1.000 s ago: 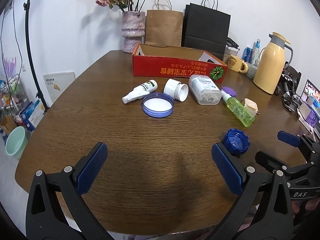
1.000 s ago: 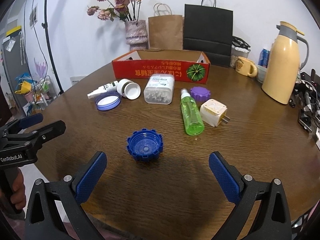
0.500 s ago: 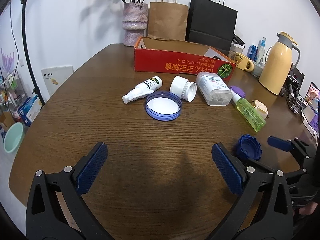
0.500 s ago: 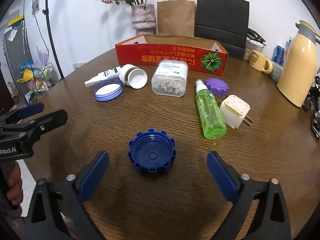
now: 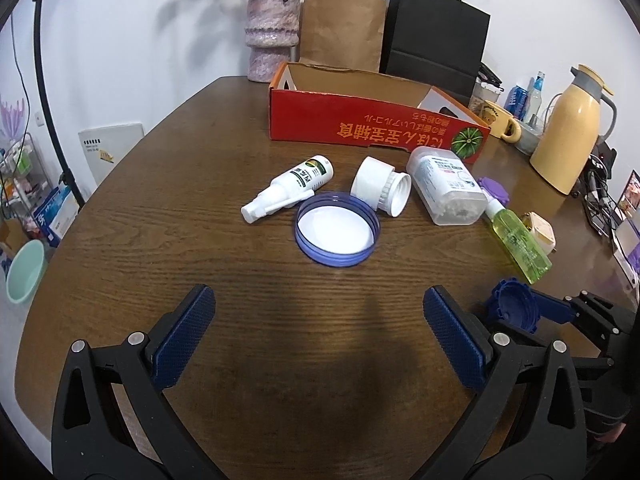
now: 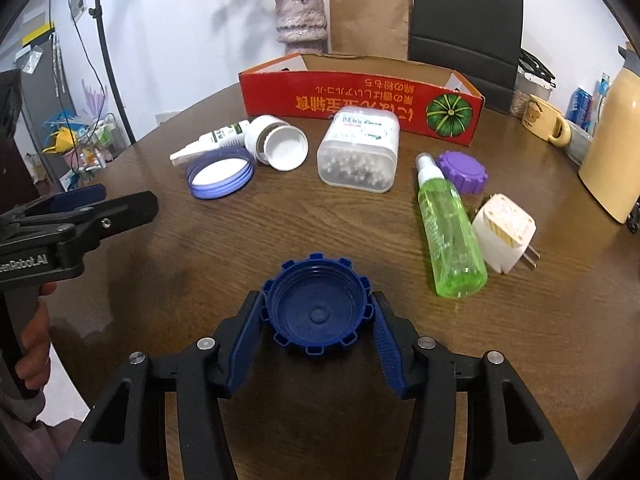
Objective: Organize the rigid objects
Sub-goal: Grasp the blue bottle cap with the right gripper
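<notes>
Blue notched cap (image 6: 317,304) is sitting open side up on the wooden table (image 6: 360,420), between the 2 blue pads of the right gripper (image 6: 318,320). Its jaws have just been closing, and both pads are now pressing on the cap's ribbed rim. The right wrist view is showing this contact plainly; the left wrist view is catching only the cap's edge (image 5: 510,314) with 1 pad beside it, at the far right. The left gripper (image 5: 318,332) is standing wide open over bare wood with nothing between its pads; in the right wrist view it is appearing at the left edge, held by a hand (image 6: 36,344).

Only the right wrist view is giving the whole purple cap (image 6: 462,172) and the white plug adapter (image 6: 502,230) with its 2 prongs, just beside the green spray bottle (image 6: 450,232). The left wrist view is showing more of the red cardboard box (image 5: 376,126) and its open inside.

A white spray bottle (image 5: 288,188), a purple-rimmed lid (image 5: 338,229), a white jar (image 5: 382,186) on its side and a clear cotton-swab box (image 5: 446,186) are lying in a row near the box. Between that row and the 2 grippers the table is open, and its near edge is curving away to the left.
</notes>
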The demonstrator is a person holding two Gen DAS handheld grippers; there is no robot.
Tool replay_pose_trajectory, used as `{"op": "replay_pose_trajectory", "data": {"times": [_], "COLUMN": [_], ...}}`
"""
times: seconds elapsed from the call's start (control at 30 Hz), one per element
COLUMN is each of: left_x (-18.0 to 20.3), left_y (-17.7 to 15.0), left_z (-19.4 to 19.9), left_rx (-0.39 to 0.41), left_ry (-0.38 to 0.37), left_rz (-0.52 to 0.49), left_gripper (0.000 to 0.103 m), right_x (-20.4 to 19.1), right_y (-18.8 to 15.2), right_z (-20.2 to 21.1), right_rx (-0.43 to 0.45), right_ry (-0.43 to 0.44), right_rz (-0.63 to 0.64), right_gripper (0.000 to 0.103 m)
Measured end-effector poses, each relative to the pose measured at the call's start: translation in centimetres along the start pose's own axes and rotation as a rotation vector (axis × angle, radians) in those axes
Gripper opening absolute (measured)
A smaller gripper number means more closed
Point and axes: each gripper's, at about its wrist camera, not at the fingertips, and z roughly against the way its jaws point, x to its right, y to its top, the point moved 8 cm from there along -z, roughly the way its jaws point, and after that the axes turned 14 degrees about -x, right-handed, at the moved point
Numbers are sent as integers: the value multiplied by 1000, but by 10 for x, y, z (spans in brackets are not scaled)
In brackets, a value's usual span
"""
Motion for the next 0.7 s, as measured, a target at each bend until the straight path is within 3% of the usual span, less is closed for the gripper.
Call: {"op": "replay_pose_trajectory", "data": {"times": [0.7], "left_x": [8], "left_y": [43], "left_z": [-35], "left_rx": [-78], "left_ry": [64], "left_rz": [27], "left_gripper": [103], "right_x": [29], "right_y": [62], "right_z": [13], "right_rx": [123], "right_ry": [-58], "right_rz": [-36], "right_gripper": [58]}}
